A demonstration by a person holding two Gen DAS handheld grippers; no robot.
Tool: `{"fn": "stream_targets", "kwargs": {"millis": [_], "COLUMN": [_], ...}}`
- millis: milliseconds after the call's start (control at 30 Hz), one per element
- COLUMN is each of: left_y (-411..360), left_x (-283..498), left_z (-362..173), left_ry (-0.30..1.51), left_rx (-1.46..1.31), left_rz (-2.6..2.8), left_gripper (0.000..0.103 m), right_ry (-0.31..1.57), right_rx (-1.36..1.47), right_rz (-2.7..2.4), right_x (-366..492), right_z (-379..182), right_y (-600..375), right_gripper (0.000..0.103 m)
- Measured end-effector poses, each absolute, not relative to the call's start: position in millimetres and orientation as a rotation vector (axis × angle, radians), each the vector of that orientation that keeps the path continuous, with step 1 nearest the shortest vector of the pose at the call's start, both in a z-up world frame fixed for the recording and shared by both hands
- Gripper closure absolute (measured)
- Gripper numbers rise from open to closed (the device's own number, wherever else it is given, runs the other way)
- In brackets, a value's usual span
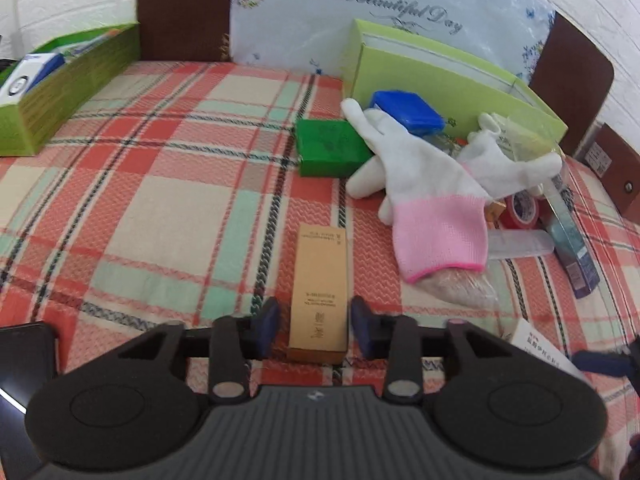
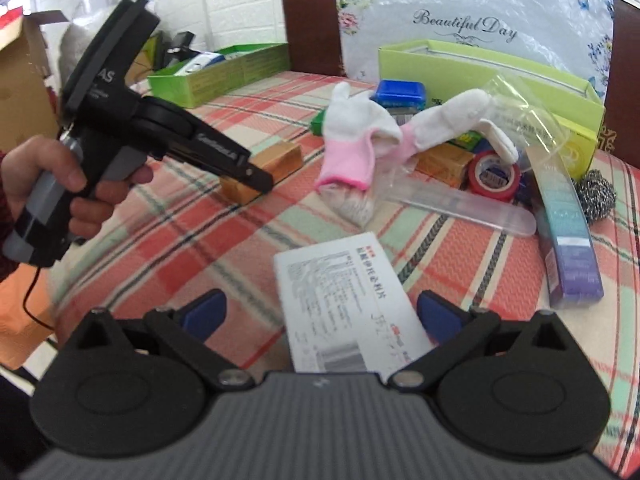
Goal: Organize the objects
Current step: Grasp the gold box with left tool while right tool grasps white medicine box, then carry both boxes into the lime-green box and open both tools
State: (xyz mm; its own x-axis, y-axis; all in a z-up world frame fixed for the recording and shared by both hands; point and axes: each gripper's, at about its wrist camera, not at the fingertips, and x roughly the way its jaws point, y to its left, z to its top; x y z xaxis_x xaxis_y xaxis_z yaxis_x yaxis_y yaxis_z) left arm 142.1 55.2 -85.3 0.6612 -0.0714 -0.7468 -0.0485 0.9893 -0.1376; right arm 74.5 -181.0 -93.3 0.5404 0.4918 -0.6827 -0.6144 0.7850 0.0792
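Note:
A tan cardboard box [image 1: 318, 292] lies lengthwise on the plaid cloth [image 1: 160, 200]. My left gripper [image 1: 315, 320] straddles its near end, with the blue pads close to both sides and a sliver of cloth showing on the left, so it is open. The right wrist view shows the same gripper [image 2: 260, 180] slanting down over the tan box [image 2: 276, 160], held by a person's hand [image 2: 60, 188]. My right gripper [image 2: 320, 314] is wide open around a white printed medicine box [image 2: 348, 296] that lies flat on the cloth, and its pads do not touch the box.
A pile at the right holds white gloves with pink cuffs [image 1: 420, 184], a green box [image 1: 328, 146], a blue box [image 1: 404, 110], red tape [image 1: 520, 208], a clear tube [image 1: 520, 242], a long purple box [image 2: 568, 240] and a steel scourer [image 2: 596, 196]. Lime trays stand back left [image 1: 60, 80] and back right [image 1: 440, 76].

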Motion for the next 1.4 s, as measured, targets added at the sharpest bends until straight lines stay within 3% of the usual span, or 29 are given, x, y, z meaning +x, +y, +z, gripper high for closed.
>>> {"fn": "stream_targets", "kwargs": {"millis": [100, 167, 200, 367, 400, 533, 633, 867, 1000, 1400], "left_y": [45, 40, 38, 38, 37, 40, 27, 4, -2, -30], "left_x": [154, 164, 162, 155, 154, 140, 139, 221, 287, 393], "left_z": [-85, -92, -93, -97, -96, -69, -19, 68, 66, 1], "left_ry": [0.827, 0.871, 0.863, 0.823, 0.819, 0.82, 0.713, 0.495, 0.514, 0.633], "left_rx": [-0.119, -0.095, -0.081, -0.081, -0.075, -0.19, -0.167, -0.142, -0.166, -0.109], "left_rz": [-0.019, -0.041, -0.045, -0.031, -0.034, -0.193, -0.316, -0.321, -0.254, -0.212], "left_gripper": [0.048, 0.07, 0.071, 0.071, 0.072, 0.072, 0.072, 0.072, 0.072, 0.072], "right_ry": [0.75, 0.737, 0.73, 0.758, 0.764, 0.759, 0.672, 0.494, 0.483, 0.645], "right_rx": [-0.2, -0.229, -0.262, -0.35, -0.317, -0.21, -0.111, -0.037, -0.054, -0.069], "right_rz": [0.633, 0.585, 0.556, 0.527, 0.533, 0.527, 0.518, 0.363, 0.291, 0.192], "right_x": [65, 65, 66, 62, 62, 59, 70, 188, 261, 394], "right_z": [-91, -91, -92, -107, -107, -84, -40, 39, 42, -35], "right_y": [-176, -167, -160, -143, -144, -158, -176, -210, -217, -217], "right_gripper": [0.0, 0.0, 0.0, 0.035, 0.037, 0.037, 0.037, 0.037, 0.037, 0.037]}}
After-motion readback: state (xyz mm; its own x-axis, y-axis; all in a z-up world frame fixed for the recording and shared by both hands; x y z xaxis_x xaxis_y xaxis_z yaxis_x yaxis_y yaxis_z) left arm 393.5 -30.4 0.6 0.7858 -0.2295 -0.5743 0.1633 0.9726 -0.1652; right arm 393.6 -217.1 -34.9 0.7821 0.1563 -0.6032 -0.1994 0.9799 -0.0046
